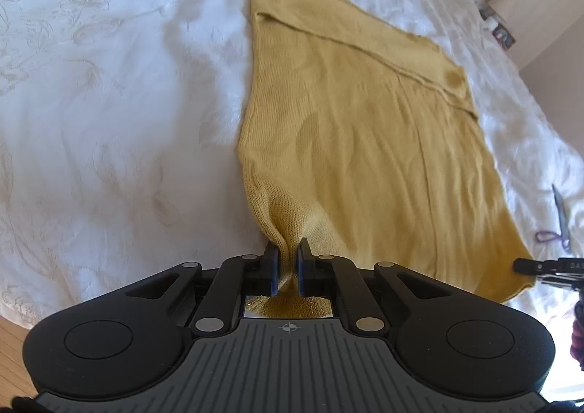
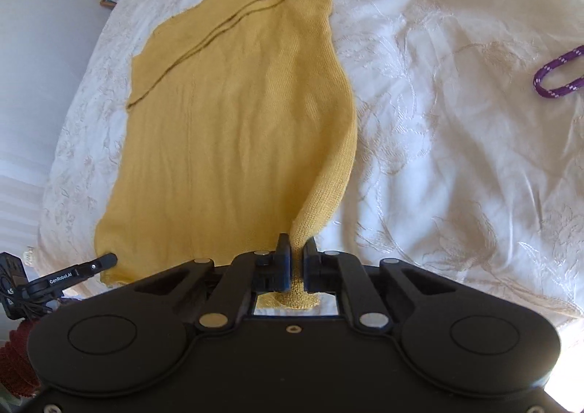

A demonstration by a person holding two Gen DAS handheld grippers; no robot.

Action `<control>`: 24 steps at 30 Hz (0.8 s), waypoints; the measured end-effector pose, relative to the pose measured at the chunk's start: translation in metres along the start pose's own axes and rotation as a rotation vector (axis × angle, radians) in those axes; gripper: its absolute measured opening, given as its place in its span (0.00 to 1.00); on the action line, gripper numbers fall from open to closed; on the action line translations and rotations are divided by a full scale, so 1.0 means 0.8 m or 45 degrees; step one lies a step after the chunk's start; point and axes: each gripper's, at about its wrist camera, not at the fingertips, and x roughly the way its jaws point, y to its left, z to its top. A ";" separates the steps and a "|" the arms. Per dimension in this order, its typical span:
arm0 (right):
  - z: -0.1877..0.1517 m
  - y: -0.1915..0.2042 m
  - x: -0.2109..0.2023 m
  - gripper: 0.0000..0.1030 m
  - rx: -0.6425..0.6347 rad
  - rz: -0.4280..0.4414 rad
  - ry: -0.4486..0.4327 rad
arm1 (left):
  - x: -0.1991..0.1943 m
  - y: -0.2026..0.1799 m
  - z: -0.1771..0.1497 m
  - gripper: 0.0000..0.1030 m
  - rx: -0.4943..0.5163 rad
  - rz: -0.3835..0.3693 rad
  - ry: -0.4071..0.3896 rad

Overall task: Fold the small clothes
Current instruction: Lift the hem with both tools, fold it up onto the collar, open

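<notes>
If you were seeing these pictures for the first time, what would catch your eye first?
A mustard-yellow knitted garment lies spread across the white embroidered bedspread. The left hand-held gripper and the right hand-held gripper each pinch a near corner. A purple cord lies off to the right.

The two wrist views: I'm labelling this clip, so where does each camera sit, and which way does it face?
Left wrist view: sits on the left claw, looking forward and down across the white bedspread; its fingers pinch the yellow knit garment at the near left corner; the right claw's tip shows at the right edge.
Right wrist view: sits on the right claw, facing likewise, pinching the near right corner; a purple cord lies right.
Shared: the garment, the bedspread, each other's claw.
</notes>
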 end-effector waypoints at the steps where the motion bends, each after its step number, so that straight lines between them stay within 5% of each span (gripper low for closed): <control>1: 0.005 0.004 -0.007 0.13 0.006 0.021 -0.028 | -0.007 -0.001 0.010 0.09 -0.019 -0.013 -0.025; 7: 0.070 0.033 -0.042 0.13 0.023 0.109 -0.246 | -0.029 -0.016 0.100 0.08 -0.058 -0.075 -0.219; 15: 0.212 0.061 -0.008 0.13 0.084 0.145 -0.465 | 0.002 -0.034 0.232 0.08 0.001 -0.114 -0.374; 24: 0.332 0.055 0.072 0.13 0.153 0.026 -0.447 | 0.079 -0.025 0.322 0.04 0.010 -0.064 -0.316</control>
